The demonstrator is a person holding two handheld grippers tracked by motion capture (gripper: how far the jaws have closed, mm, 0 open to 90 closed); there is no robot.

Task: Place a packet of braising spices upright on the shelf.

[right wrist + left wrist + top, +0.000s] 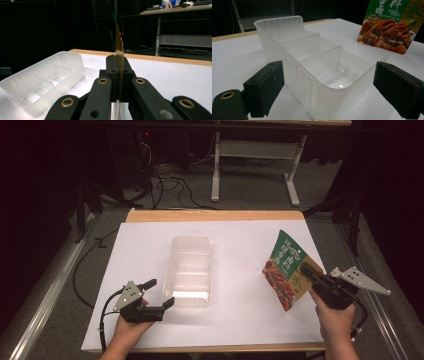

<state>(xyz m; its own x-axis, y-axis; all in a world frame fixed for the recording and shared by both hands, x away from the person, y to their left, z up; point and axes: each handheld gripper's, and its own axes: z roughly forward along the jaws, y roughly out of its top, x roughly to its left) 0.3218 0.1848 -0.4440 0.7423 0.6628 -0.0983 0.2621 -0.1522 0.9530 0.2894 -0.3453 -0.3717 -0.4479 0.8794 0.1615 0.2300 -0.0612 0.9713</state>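
item 1, left gripper (159, 296): at the near left corner of the clear tray (191, 270), jaws spread wide and grasping nothing. in the left gripper view the two black jaws straddle the tray's near end wall (329, 97) without pressing on it, one just outside each rounded corner.

item 2, clear tray: translucent plastic, ribbed walls, standing upright on the white table sheet (240, 320). its long axis runs away from the person, near end toward the left gripper. two cross partitions split it into three compartments in a row; all three look empty, near (337, 75), middle (312, 48) and far.

item 3, sauce packet (288, 270): flat green and gold pouch with a picture of red braised food, held up off the table to the right of the tray and well apart from it, tilted with its green top leaning toward the far side. from the left gripper it shows beyond the tray's right wall (388, 30).

item 4, right gripper (310, 276): right of the tray, clenched on the packet's lower right edge. in the right gripper view the packet (119, 50) rises edge-on between the pinched jaws, with the tray (42, 80) low to the left.

judgement: the packet probably goes leftward and down into a compartment, edge first; the right hand carries it, the left gripper is nearer the tray and placed to steady it.
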